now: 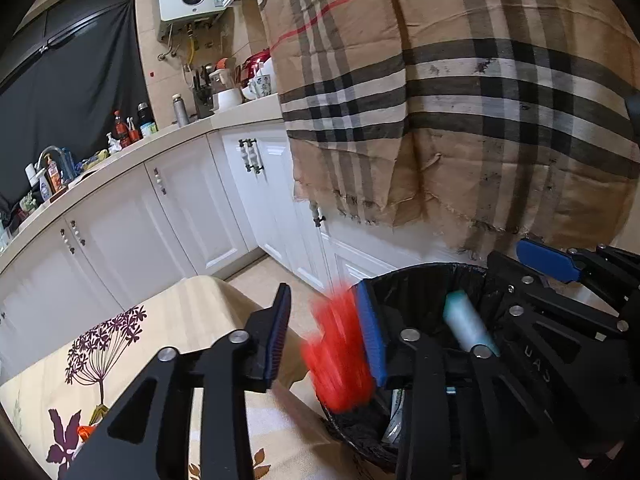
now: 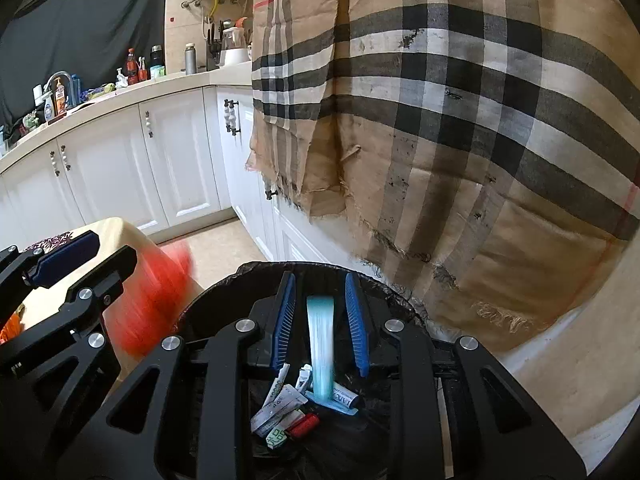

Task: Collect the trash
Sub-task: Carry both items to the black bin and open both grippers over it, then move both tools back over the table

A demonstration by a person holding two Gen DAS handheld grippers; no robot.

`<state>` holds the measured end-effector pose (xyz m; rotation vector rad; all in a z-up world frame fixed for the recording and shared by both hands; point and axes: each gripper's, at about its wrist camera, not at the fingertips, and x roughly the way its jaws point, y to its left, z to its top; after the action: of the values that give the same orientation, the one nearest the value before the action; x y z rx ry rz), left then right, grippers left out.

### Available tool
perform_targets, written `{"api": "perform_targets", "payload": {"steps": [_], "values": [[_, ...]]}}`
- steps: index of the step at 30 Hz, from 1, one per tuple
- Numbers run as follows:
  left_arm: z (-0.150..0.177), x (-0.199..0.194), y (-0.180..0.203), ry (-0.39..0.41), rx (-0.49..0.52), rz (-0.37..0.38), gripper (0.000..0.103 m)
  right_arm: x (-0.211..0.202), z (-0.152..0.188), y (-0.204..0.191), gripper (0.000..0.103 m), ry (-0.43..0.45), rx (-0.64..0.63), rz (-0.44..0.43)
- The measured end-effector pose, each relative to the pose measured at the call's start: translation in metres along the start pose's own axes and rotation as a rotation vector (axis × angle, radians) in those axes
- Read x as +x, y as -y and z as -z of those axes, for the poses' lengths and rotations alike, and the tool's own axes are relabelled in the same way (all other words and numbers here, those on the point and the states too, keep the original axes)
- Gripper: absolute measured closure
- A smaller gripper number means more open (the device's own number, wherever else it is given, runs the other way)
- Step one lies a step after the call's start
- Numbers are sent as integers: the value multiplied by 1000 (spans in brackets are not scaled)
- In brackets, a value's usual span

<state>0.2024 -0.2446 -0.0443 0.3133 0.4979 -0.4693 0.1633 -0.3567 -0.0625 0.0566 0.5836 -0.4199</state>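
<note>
My right gripper (image 2: 321,322) hangs over the bin (image 2: 224,280) with its blue-padded fingers spread apart. Between them, touching neither pad, is a pale teal tube (image 2: 321,346), smeared lengthwise by motion blur, with its lower end just above the rubbish at the bottom. From the left camera the same tube (image 1: 468,326) shows as a light greenish cylinder inside the bin's mouth.

My left gripper (image 1: 326,332) is also spread wide, near the bin's rim. A bright red item (image 1: 340,354) sits against the inner face of the right-hand finger (image 1: 372,340), well clear of the other pad. It is so blurred that I cannot tell its shape, only its vivid red-orange colour. From the right camera the red blur (image 2: 156,304) sits beside the bin's left edge; whether it is over the opening I cannot tell.

The bin is round, lined with a black bag (image 1: 424,280). At its bottom lie white paper wrappers (image 2: 280,400), a small red cylinder (image 2: 306,424) and a light blue strip (image 2: 334,402).

Left of the bin is a table under a cream cloth with purple flowers (image 1: 120,344). Behind stand white cabinets (image 1: 168,216) and a cluttered counter (image 1: 120,152), and a tan checked cloth (image 1: 460,100) hangs above the bin.
</note>
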Motion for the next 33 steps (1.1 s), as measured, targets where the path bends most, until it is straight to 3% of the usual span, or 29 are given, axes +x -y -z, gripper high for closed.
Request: {"api": "perform_targets", "payload": {"steps": [16, 33], "values": [[11, -54, -49, 4, -88, -66, 50, -35, 5, -22, 77, 16, -20, -68], [92, -149, -167, -51, -279, -307, 46, -96, 29, -123, 77, 2, -130, -274]]}}
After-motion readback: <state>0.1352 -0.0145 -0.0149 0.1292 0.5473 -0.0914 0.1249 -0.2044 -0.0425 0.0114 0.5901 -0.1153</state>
